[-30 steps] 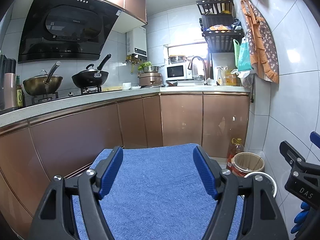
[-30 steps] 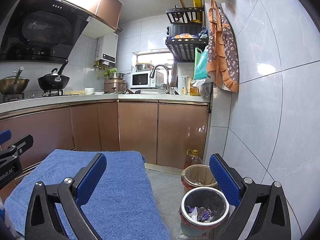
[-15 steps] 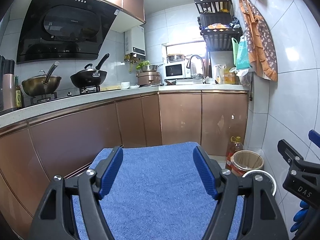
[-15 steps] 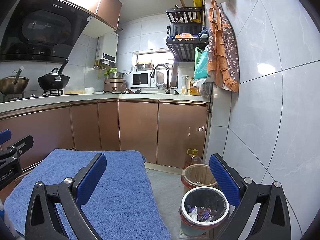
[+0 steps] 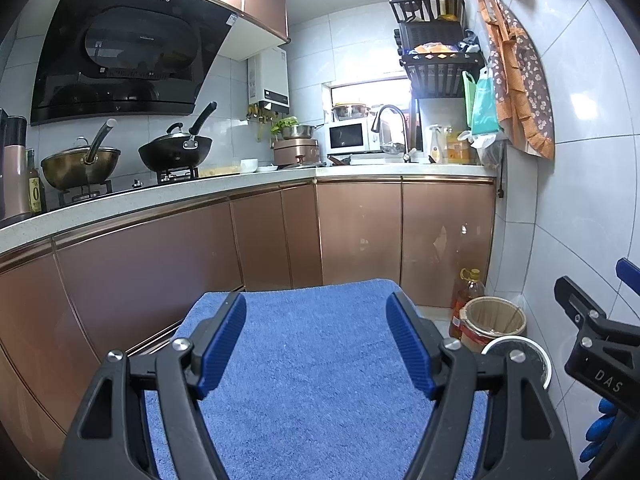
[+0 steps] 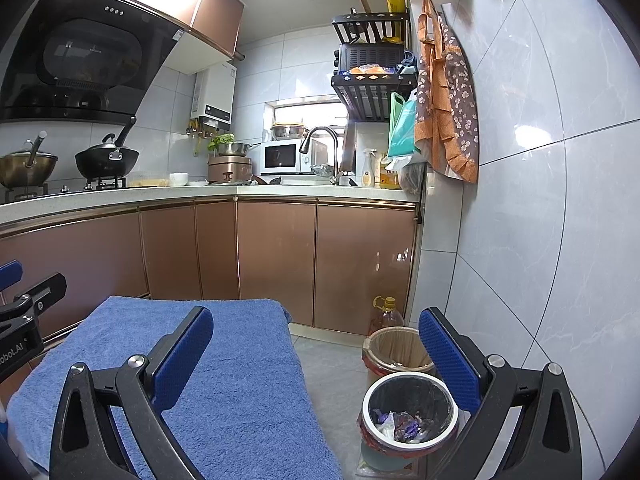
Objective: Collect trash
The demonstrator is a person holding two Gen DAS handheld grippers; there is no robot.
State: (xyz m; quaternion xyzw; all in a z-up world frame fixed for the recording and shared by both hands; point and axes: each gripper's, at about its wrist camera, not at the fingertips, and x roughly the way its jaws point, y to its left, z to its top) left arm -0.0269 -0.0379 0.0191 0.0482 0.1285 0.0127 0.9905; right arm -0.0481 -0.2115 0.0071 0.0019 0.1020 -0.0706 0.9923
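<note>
Kitchen all around you: copper-coloured cabinets [image 6: 276, 256] under a pale counter, a black wok [image 5: 176, 152] on the stove at left, a microwave [image 6: 280, 156] at the back by the tap. Right below you lies a blue towel [image 5: 320, 360], spread flat over a raised surface.

Your left gripper [image 5: 316, 344] hangs over that towel with its jaws spread wide and nothing between the blue pads [image 5: 224, 344]. Your right gripper [image 6: 316, 360] is just as wide apart and also empty, one finger over the towel's right edge, the other over the bins by the tiled wall.

And there's the trash: crumpled purple and white wrappers [image 6: 404, 426] sit in the bottom of the black-lined bin [image 6: 410, 408] with the white rim, on the floor just right of the towel. Touching it from behind is a second bin with a tan liner [image 6: 396, 350], and a yellow-capped oil bottle [image 6: 386, 314] stands behind that, against the cabinet. From the left wrist view, your right gripper pokes in at the right edge, well clear of the towel.
</note>
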